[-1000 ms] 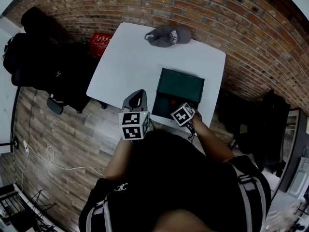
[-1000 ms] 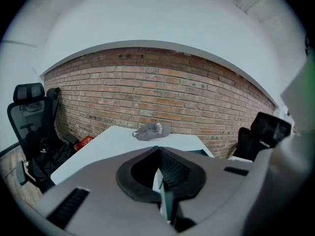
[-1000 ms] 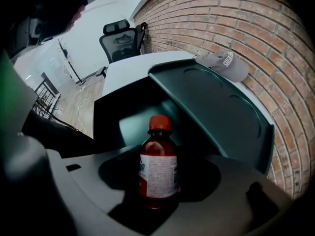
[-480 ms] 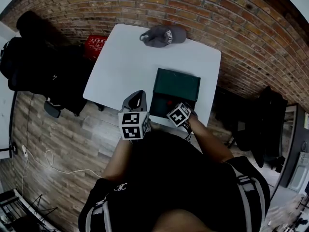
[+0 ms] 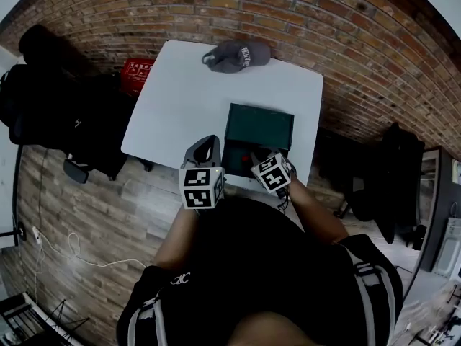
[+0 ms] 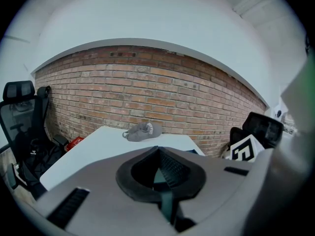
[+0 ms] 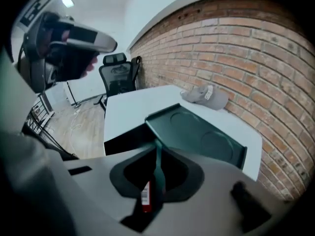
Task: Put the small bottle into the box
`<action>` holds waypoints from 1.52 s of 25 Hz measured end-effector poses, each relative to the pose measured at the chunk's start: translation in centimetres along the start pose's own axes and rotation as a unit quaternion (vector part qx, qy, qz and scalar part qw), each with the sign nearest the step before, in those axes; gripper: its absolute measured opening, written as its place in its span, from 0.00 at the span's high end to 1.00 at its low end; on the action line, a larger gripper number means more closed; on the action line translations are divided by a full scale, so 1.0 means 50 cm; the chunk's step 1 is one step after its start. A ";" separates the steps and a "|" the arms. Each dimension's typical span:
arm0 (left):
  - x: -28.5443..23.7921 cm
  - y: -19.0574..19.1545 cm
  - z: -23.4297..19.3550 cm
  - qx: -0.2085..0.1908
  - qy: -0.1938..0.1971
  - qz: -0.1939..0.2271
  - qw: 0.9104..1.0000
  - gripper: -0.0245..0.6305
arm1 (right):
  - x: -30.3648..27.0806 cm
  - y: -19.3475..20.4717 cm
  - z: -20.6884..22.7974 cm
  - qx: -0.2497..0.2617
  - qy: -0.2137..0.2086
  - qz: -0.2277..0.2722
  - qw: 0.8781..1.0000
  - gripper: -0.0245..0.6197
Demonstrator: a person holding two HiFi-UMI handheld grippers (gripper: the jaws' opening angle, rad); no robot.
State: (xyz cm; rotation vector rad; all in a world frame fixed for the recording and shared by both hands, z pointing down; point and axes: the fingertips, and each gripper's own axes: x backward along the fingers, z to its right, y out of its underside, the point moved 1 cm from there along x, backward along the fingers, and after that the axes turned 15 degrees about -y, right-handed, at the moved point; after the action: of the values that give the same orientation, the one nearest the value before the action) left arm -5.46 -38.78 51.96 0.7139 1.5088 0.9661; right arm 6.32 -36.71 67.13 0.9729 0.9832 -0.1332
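As I look down in the head view, my right gripper (image 5: 258, 161) sits over the near edge of the dark green box (image 5: 258, 125), which lies open on the white table (image 5: 187, 92). A red speck at its tip is the small bottle (image 5: 249, 157), right above the box's near part. My left gripper (image 5: 205, 143) hovers just beside the box on its left, at the table's near edge. A gray cap (image 5: 232, 55) lies at the far side of the table, well apart from the box, and a red case (image 5: 137, 71) sits on the floor by the far left corner.

Through the left gripper view, my left gripper (image 6: 158, 154) has its jaws pressed together with nothing between them. Beyond them the table (image 6: 93, 149) runs to the cap (image 6: 142, 131) in front of the brick wall (image 6: 147, 92). A black office chair (image 6: 17, 109) stands at the left.

Through the right gripper view, my right gripper (image 7: 157, 156) pinches the small bottle (image 7: 146, 196), red with a white label, low between its jaws. Straight ahead is the box (image 7: 197, 134), its raised lid showing two round hollows. The cap (image 7: 205, 96) lies behind it by the wall, and an office chair (image 7: 117, 75) stands past the table (image 7: 133, 104).
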 end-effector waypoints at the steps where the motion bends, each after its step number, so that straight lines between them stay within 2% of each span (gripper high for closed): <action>1: 0.000 -0.001 0.003 -0.002 0.003 0.001 1.000 0.95 | 0.014 -0.018 0.002 -0.001 0.004 0.027 1.000 0.89; 3: 0.000 -0.005 0.009 -0.005 0.009 0.003 1.000 0.95 | 0.040 -0.047 0.006 -0.011 0.009 0.074 0.997 0.91; 5: 0.002 -0.009 0.016 -0.008 0.016 0.006 1.000 0.95 | 0.070 -0.069 0.014 -0.042 0.013 0.119 0.992 0.91; 8: 0.003 -0.012 0.027 -0.011 0.022 0.010 1.000 0.95 | 0.133 -0.114 0.026 -0.079 0.030 0.201 0.976 0.91; 11: 0.003 -0.013 0.038 -0.014 0.029 0.012 0.999 0.95 | 0.200 -0.161 0.029 -0.072 0.054 0.270 0.959 0.92; 16: 0.000 -0.027 0.050 -0.016 0.033 0.024 0.999 0.95 | 0.296 -0.213 0.038 -0.049 0.103 0.339 0.934 0.92; 21: 0.001 -0.068 0.035 0.010 0.018 0.066 0.998 0.95 | 0.395 -0.255 0.034 -0.018 0.152 0.386 0.910 0.92; 24: -0.003 -0.087 0.031 0.011 0.022 0.074 0.997 0.95 | 0.450 -0.269 0.039 -0.030 0.162 0.424 0.891 0.92; 26: -0.004 -0.094 0.035 0.010 0.029 0.076 0.997 0.95 | 0.476 -0.266 0.049 -0.042 0.175 0.437 0.882 0.92; 28: -0.004 -0.099 0.042 0.007 0.037 0.078 0.996 0.95 | 0.490 -0.259 0.065 -0.052 0.195 0.435 0.878 0.92; 33: -0.004 -0.114 0.063 -0.006 0.053 0.084 0.995 0.95 | 0.509 -0.228 0.091 -0.075 0.240 0.419 0.873 0.92; 38: -0.005 -0.136 0.067 -0.012 0.061 0.095 0.994 0.95 | 0.504 -0.217 0.088 -0.083 0.246 0.410 0.874 0.92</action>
State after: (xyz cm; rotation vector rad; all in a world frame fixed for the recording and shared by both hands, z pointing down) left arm -1.61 -41.62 46.11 0.8045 1.5531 1.1872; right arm 18.39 -38.53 42.14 1.2143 0.9346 0.9399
